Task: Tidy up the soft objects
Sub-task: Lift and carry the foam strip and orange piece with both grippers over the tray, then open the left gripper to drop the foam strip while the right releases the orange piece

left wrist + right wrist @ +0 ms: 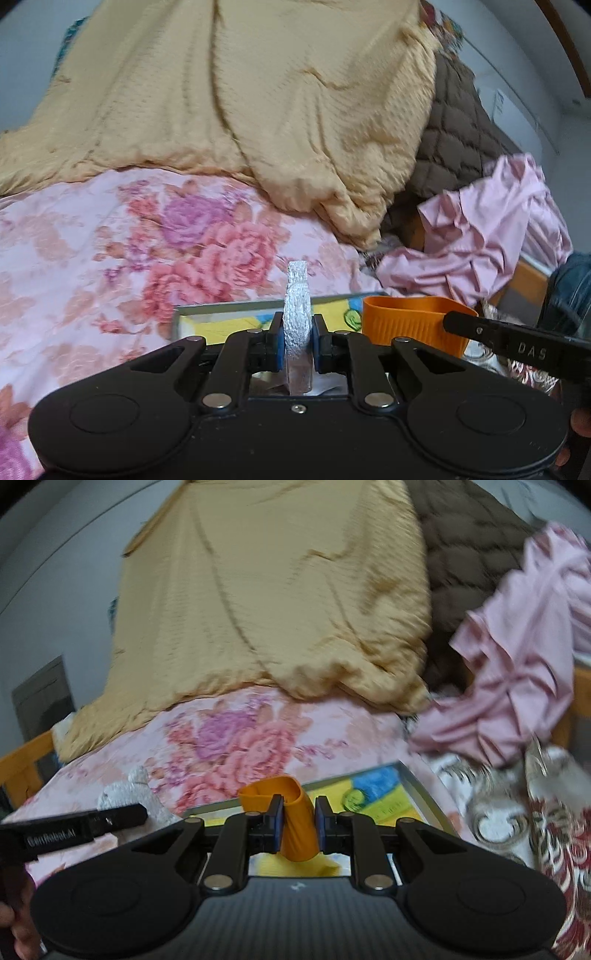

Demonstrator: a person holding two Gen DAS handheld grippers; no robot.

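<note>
Soft grey-white plush piece (296, 314) is pinched between the blue pads of the left tongs (297, 341), standing upright on edge, its top poking above the fingertips and its lower end visible behind them. From the right wrist view the same fuzzy piece (127, 794) shows at left, beside the left tool's black arm.

Right tongs (298, 825) are clamped on the orange silicone cup (293, 819): ribbed, squeezed so the rim folds inward, tilted a bit. In the left wrist view that cup (406, 323) sits just right of the left tongs, with the right tool's finger across its side.

Both held items hang over a shallow grey-rimmed tray (417, 786) with a yellow, blue and green printed base; the tray (229, 308) lies on the bed's pink floral sheet (110, 251).

Behind: a crumpled tan quilt (258, 110) piled across the bed, a brown quilted blanket (450, 129) to its right, and a bunched pink garment (491, 229) at the right edge. The right wrist view adds a red and white patterned fabric (535, 834) at lower right and a wooden bed rail (26, 760) at left.

Both frames have motion blur; fine detail on the fabrics is soft.
</note>
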